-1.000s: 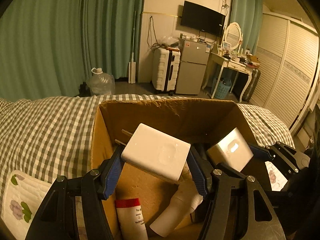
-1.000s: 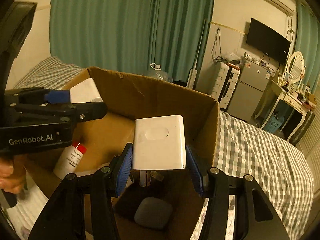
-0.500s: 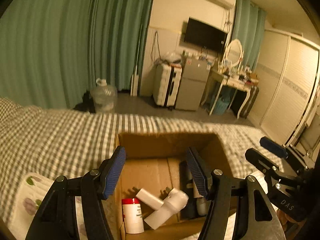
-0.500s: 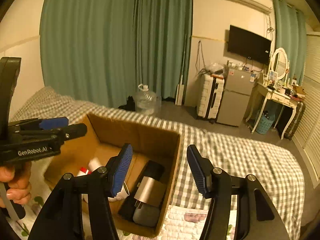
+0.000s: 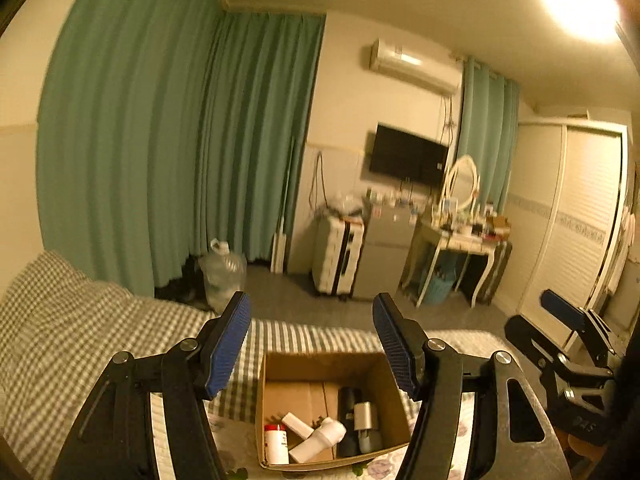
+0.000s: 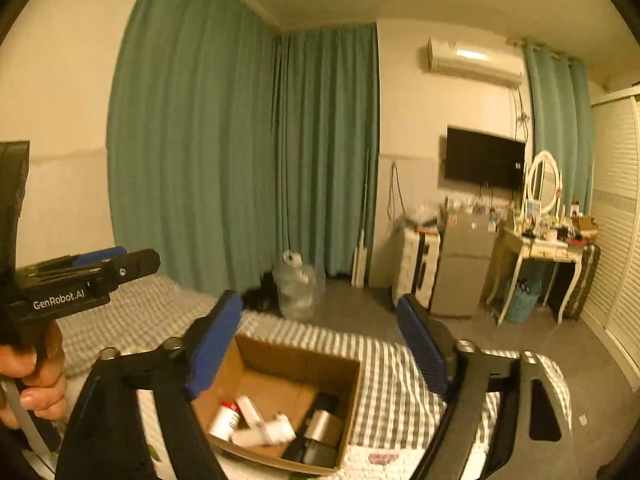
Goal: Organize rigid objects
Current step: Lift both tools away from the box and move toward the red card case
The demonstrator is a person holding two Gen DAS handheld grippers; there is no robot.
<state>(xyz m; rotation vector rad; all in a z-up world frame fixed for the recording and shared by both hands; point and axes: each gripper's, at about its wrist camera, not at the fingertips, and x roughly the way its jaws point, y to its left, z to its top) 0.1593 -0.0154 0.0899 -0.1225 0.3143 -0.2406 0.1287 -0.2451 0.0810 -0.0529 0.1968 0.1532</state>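
Observation:
An open cardboard box [image 5: 394, 408] [image 6: 354, 384] sits on the checked bed. Inside lie a red-capped white bottle [image 5: 276, 442] [image 6: 224, 420], white chargers [image 5: 316, 438] [image 6: 262, 428], a silvery charger [image 5: 365, 416] [image 6: 322, 424] and dark items [image 5: 347, 402]. My left gripper [image 5: 312, 344] is open and empty, held high above the box. My right gripper [image 6: 320, 344] is open and empty, also high above the box. The right gripper shows at the right of the left wrist view [image 5: 568, 336]. The left gripper shows at the left of the right wrist view [image 6: 92, 276].
The bed has a checked cover [image 5: 80, 332] and a floral quilt [image 6: 384, 460] near the box. Beyond the bed are green curtains [image 5: 180, 160], a water jug [image 5: 222, 272], a suitcase [image 5: 338, 256], a small fridge [image 5: 384, 256], a dressing table [image 5: 460, 240] and wardrobe doors [image 5: 580, 220].
Both grippers let go of their white chargers, which now lie in the box. Both grippers then rose well above the box and stand open and empty.

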